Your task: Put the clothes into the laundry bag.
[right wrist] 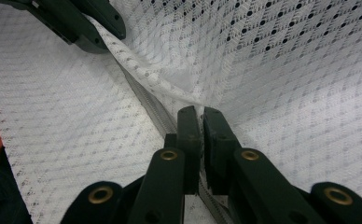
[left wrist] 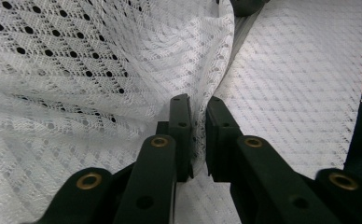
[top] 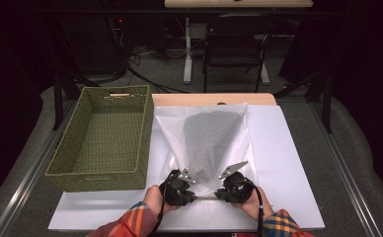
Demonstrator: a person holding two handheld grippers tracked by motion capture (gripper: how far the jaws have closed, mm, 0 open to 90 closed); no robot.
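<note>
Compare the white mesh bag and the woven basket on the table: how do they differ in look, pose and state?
The mesh bag is white, thin and see-through, showing a dark item inside; the woven basket is olive green with stiff upright walls and looks empty. The mesh bag lies flat with its near edge pinched by the left gripper and right gripper; the woven basket stands untouched at the left. Both rest on the white mat.

White perforated mesh-cloth bag (top: 204, 138); matt woven basket (top: 105, 138)

The high view looks forward and down over the table (top: 288, 148). Both gripper views sit close, facing along their jaws. All three share the white mesh bag (top: 207, 133).
</note>
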